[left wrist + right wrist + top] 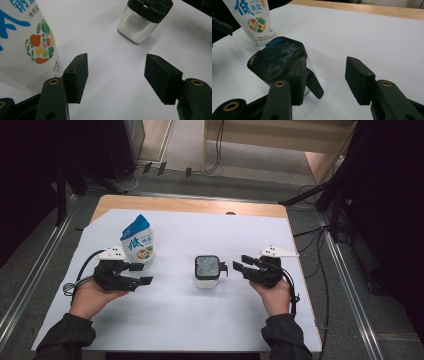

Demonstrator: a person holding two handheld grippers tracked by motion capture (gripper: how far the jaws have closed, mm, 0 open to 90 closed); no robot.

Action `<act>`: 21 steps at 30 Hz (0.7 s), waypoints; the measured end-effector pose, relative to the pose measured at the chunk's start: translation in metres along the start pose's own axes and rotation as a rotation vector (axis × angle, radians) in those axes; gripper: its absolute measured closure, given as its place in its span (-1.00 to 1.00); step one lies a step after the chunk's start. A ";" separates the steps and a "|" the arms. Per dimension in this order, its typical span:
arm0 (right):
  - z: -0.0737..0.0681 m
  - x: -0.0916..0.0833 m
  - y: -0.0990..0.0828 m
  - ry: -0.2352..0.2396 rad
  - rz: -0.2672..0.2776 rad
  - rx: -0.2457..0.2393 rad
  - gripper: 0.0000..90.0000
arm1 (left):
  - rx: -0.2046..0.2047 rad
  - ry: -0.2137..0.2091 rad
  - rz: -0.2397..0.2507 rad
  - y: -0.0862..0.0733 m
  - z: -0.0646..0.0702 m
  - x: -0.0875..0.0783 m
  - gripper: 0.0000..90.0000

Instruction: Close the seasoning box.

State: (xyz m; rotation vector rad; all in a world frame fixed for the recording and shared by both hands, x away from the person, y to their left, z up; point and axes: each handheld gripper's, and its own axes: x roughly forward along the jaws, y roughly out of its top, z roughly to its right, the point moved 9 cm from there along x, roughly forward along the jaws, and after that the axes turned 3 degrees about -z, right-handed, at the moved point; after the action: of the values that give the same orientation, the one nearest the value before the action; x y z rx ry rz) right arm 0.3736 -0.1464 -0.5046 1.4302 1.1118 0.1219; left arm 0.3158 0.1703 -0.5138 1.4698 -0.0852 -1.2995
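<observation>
A white and blue salt pouch (137, 242) stands upright at the left of the white sheet. A clear square jar (207, 270) with a black lid sits at the middle, holding white grains, and its small black flap (223, 268) sticks out to the right. My left gripper (143, 273) is open just right of the pouch (27, 42), pointing across bare sheet toward the jar (140, 22); nothing lies between its pads (117, 75). My right gripper (240, 262) is open right beside the jar (274, 60), one jaw close to the flap (314, 87). Its pads (327, 75) hold nothing.
The white sheet (190, 320) covers most of a wooden table, whose bare strip (190, 205) shows at the far edge. Metal rails and cables run along the floor on both sides. Dark stands rise at the far left and right.
</observation>
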 end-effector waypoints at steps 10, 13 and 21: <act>0.005 -0.004 -0.009 -0.020 -0.009 0.006 0.14 | 0.028 -0.029 -0.022 0.004 0.007 0.012 -0.18; 0.006 -0.004 -0.012 -0.021 -0.010 0.005 0.14 | 0.030 -0.033 -0.023 0.005 0.008 0.015 -0.19; 0.008 -0.006 -0.015 -0.028 -0.015 0.012 0.14 | 0.037 -0.039 -0.033 0.005 0.009 0.019 -0.19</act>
State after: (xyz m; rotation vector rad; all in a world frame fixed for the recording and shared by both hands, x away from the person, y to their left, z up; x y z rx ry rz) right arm 0.3678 -0.1592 -0.5155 1.4298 1.1012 0.0842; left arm 0.3195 0.1505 -0.5207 1.4829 -0.1122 -1.3601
